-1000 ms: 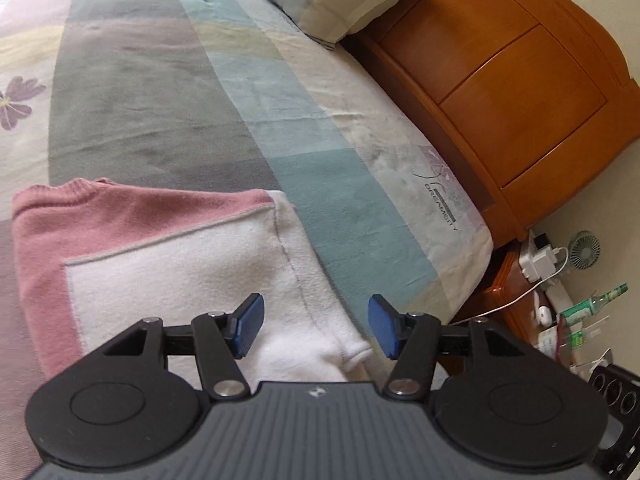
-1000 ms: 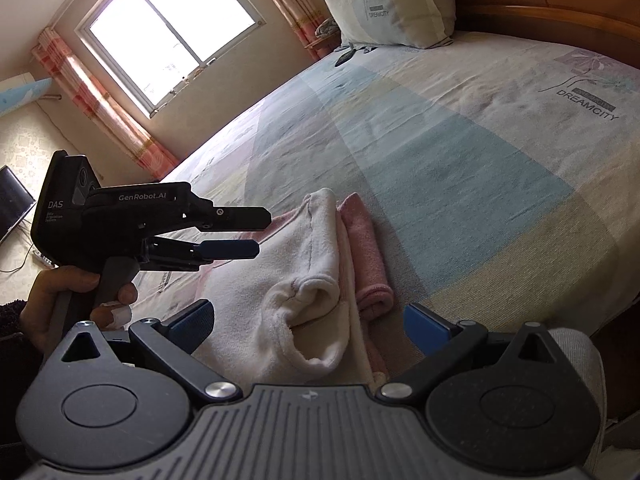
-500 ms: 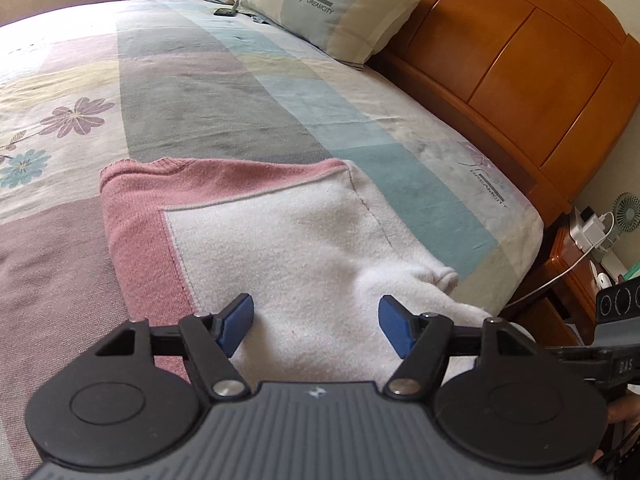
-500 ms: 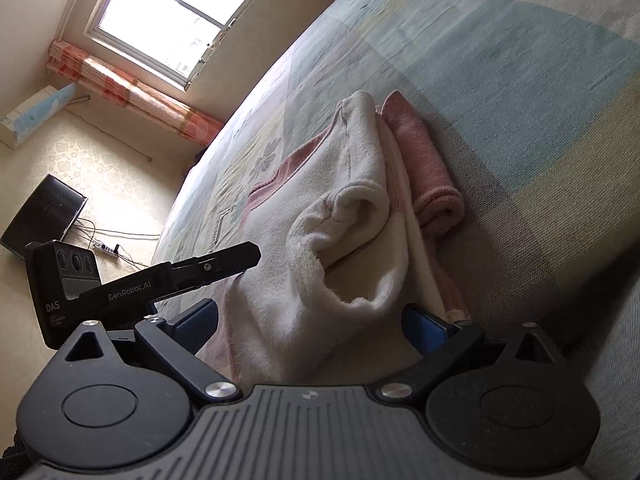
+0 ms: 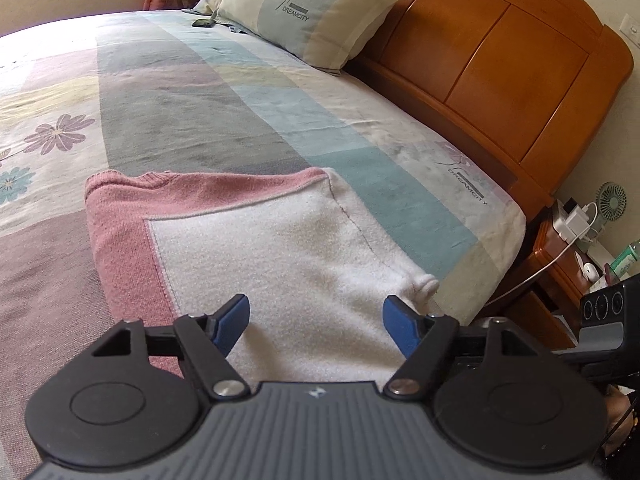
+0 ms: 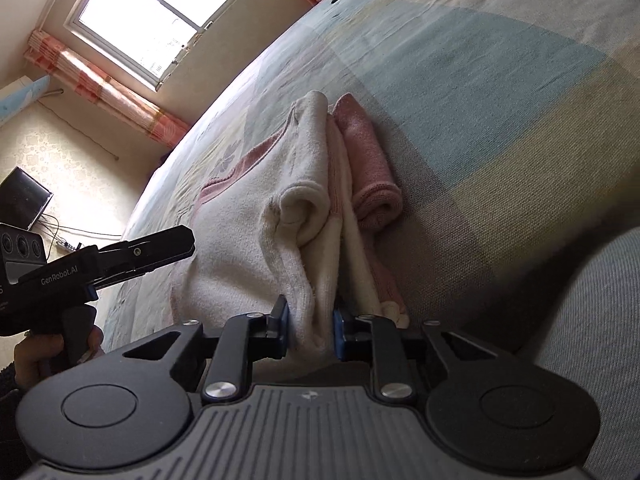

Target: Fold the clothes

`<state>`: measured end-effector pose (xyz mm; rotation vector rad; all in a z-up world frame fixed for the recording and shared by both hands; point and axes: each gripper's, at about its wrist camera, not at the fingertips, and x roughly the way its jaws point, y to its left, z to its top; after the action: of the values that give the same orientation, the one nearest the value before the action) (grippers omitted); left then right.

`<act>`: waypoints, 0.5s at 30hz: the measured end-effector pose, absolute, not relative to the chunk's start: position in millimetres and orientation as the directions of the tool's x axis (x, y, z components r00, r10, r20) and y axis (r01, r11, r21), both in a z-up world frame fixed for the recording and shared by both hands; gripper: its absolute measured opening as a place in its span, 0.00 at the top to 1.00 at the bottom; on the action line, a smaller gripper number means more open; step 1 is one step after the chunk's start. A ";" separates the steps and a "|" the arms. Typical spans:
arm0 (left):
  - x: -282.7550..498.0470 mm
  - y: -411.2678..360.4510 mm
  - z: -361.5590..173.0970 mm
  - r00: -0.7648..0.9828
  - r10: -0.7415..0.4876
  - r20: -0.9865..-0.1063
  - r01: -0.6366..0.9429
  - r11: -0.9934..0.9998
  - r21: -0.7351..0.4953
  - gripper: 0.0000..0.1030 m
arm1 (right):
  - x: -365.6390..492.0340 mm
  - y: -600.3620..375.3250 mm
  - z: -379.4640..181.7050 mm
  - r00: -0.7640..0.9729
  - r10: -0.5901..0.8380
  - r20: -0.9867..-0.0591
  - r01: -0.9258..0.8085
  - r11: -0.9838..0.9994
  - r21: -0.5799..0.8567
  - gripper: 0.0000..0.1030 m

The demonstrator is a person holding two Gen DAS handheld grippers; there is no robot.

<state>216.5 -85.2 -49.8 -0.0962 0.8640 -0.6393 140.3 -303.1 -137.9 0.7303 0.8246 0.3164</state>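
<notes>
A pink and white sweater (image 5: 256, 248) lies partly folded on a patchwork bedspread (image 5: 200, 92), near the bed's edge. The right gripper (image 6: 310, 330), at six o'clock in its view, is closing its jaws on a bunched white fold of the sweater. The left gripper (image 5: 316, 320) hovers over the white panel, jaws wide and opening, holding nothing.

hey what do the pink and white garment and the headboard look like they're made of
Garment: soft fabric; the white panel looks fleecy and napped, the pink border rib-knitted, probably yarn. Headboard: wood or wood veneer, orange-brown panels with glossy lacquer reflections.
</notes>
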 end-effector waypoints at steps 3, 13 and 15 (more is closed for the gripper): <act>218.5 -81.7 -53.6 0.478 -0.569 -0.669 0.470 0.809 -0.353 0.28 | 148.5 -308.9 -140.2 0.655 0.564 -0.503 0.010 0.659 0.752 0.47; 227.8 -63.0 -58.3 0.473 -0.611 -0.634 0.426 0.789 -0.443 0.28 | 194.8 -316.5 -145.8 0.669 0.617 -0.415 -0.036 0.585 0.810 0.29; 227.6 -61.2 -57.3 0.479 -0.612 -0.629 0.419 0.789 -0.449 0.28 | 205.9 -315.2 -143.7 0.669 0.622 -0.407 -0.043 0.578 0.815 0.27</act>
<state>227.6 -61.2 -57.3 -0.2477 0.8646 -0.6370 205.9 -315.2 -143.7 0.8772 0.7511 0.4349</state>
